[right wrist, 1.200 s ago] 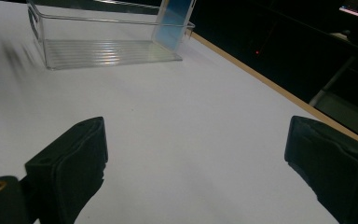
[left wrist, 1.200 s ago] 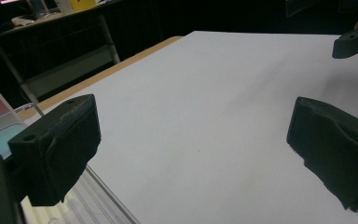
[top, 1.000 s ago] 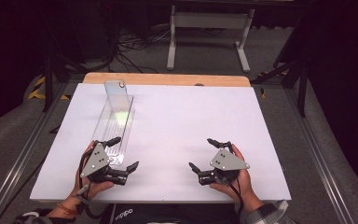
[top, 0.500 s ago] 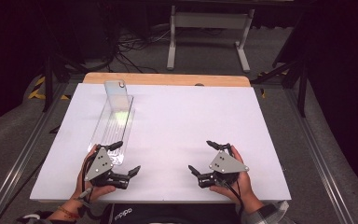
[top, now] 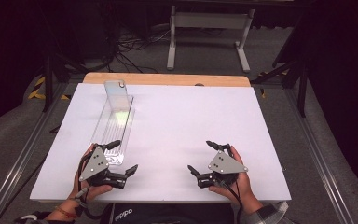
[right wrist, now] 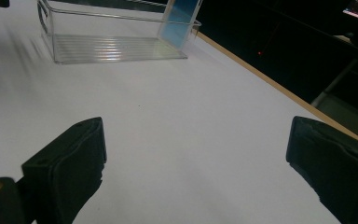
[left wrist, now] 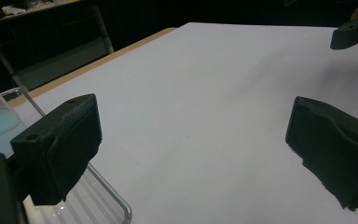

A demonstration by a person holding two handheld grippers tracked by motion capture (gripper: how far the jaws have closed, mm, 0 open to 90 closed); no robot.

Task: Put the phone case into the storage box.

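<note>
Your left gripper [top: 120,157] sits at the near left of the table [top: 177,126], held in your left hand [top: 89,186]. Its jaws stand wide apart and hold nothing. One jaw lies over the near end of the clear tray [top: 113,126]; the other points toward the middle of the table, just above the white top. In the left gripper view the same jaw hangs over the tray's [left wrist: 98,205] rounded near corner, though you cannot tell whether it touches the plastic. The tip of your other gripper shows at the upper right edge of that view.

Your right gripper [top: 204,157] sits at the near right, held in your right hand [top: 235,184]. Its jaws are also spread wide with nothing between them. It is well apart from the left gripper, with bare white table between the two.

The tray is a long, narrow bin of clear plastic with a ribbed floor. It lies on the left part of the table and runs from near your left hand toward the far edge. A card [top: 115,89] stands upright at its far end; in the right gripper view the card [right wrist: 181,21] looks pale blue. A faint green glint lies on the tray floor in the high view. A wooden strip [top: 168,78] runs along the table's far edge.
</note>
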